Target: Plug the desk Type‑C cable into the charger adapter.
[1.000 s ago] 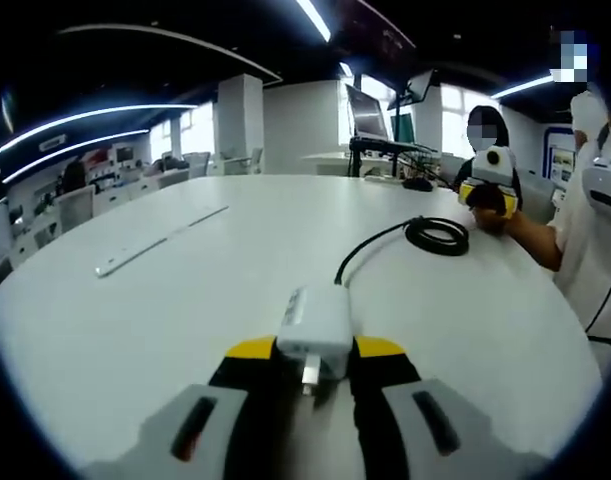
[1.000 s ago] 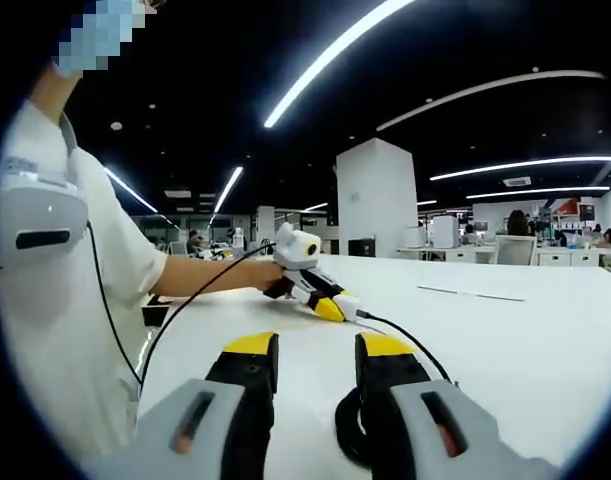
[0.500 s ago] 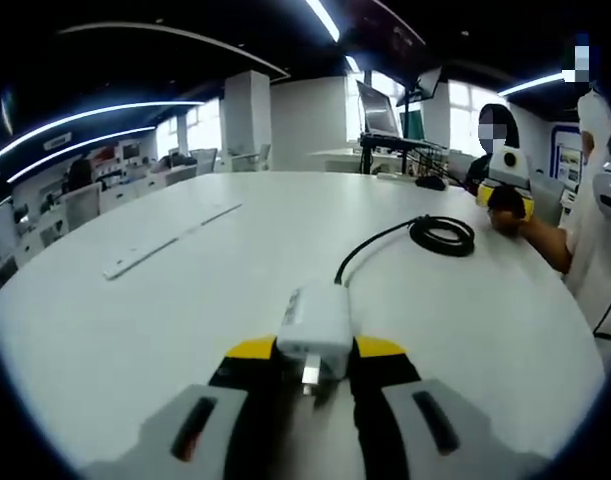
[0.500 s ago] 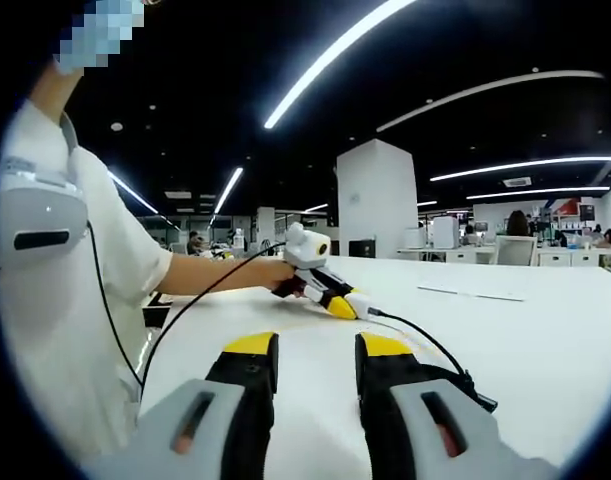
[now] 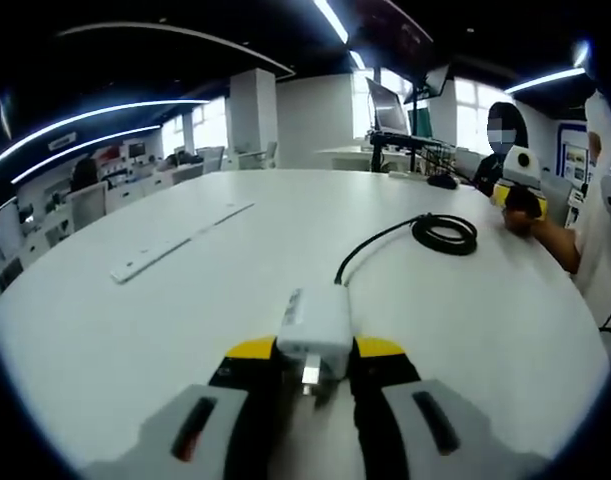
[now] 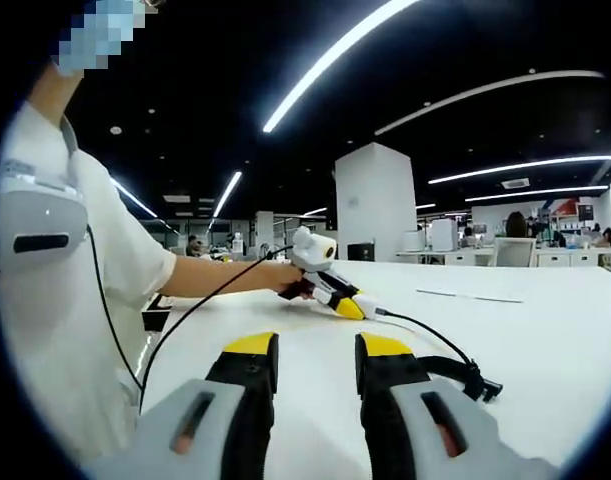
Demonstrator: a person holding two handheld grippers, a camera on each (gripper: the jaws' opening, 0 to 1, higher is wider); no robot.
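Observation:
My left gripper (image 5: pixel 315 352) is shut on a white charger adapter (image 5: pixel 315 318), held just above the white table (image 5: pixel 185 320). A black cable (image 5: pixel 370 245) meets the adapter's far end and runs to a coil (image 5: pixel 445 233) lying on the table. Beyond the coil a hand holds my right gripper (image 5: pixel 517 188). In the right gripper view my right gripper (image 6: pixel 318 350) stands open with nothing between its jaws. Ahead of it are the left gripper (image 6: pixel 337 297), the adapter (image 6: pixel 366 310) in its tips, and the cable (image 6: pixel 435 340) trailing to the coil (image 6: pixel 473 378).
A long thin white strip (image 5: pixel 175 243) lies on the table's left half. The person (image 6: pixel 65 300) in a white shirt stands at the table's edge. Desks, monitors and another person sit beyond the far edge.
My right gripper has drawn back from the coil, which now lies farther to the right of its jaws. The left gripper still holds the adapter in the same place.

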